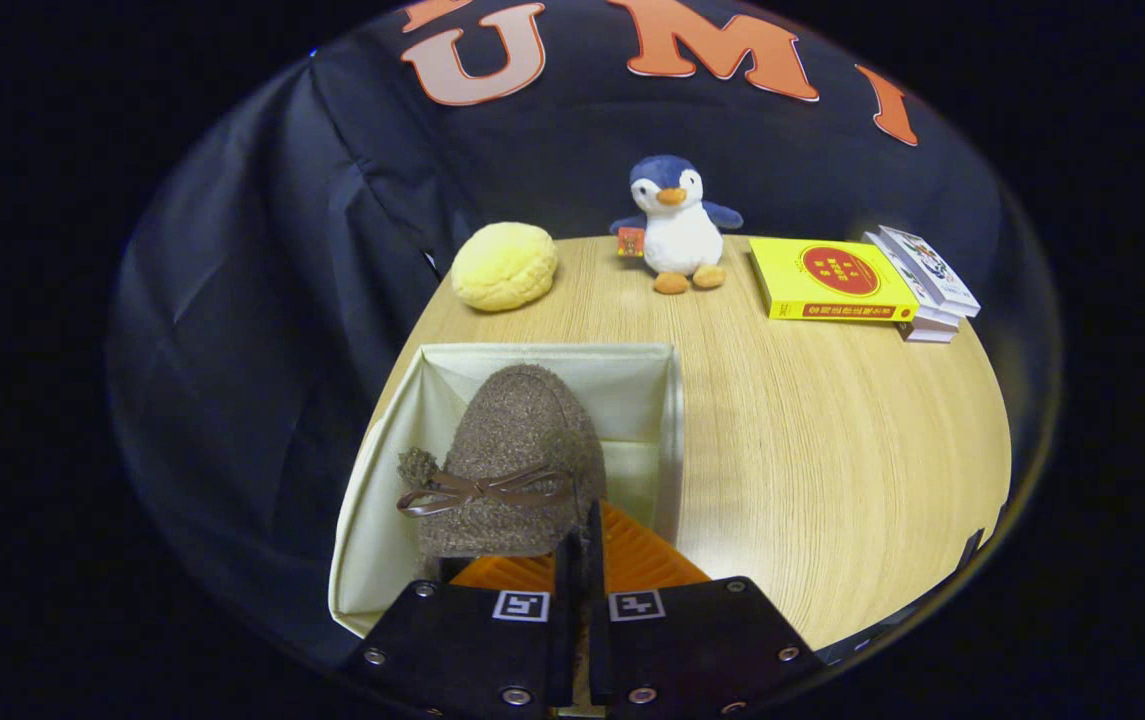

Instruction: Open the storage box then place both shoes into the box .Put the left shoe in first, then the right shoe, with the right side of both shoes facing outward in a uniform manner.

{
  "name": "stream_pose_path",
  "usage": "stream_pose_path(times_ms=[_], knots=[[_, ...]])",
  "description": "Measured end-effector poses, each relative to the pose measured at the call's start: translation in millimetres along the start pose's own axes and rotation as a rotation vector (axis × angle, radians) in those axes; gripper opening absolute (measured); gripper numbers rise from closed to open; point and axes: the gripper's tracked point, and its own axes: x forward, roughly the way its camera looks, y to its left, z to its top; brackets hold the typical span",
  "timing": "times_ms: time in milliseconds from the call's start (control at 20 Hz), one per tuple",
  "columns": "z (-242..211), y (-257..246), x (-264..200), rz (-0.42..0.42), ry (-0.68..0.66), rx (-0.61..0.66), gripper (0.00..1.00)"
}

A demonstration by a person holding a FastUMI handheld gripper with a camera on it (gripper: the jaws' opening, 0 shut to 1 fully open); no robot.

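The round light-wood counter (pixel 812 440) stretches beyond the gripper (pixel 580 540), and on it, just ahead, stands the open cream fabric storage box (pixel 372 520). The brown fuzzy shoe with a dark ribbon bow (pixel 512 460) hangs over the box's opening, its rear edge pinched between the gripper's fingers, which are nearly closed on it. I judge a shoe is being placed; next it must be lowered inside and released.
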Motion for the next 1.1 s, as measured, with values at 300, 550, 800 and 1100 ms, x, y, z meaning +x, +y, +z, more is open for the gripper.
stream_pose_path(times_ms=[300, 550, 800, 1100], knots=[[-27.6, 7.8, -19.4, 0.094, 0.129, 0.058, 0.22], [4.1, -8.2, -58.7, 0.191, 0.037, 0.071, 0.40], [29.7, -49.3, -94.4, 0.214, -0.085, 0.035, 0.62], [65.5, -120.1, -133.9, 0.178, -0.248, 0.002, 0.77]])
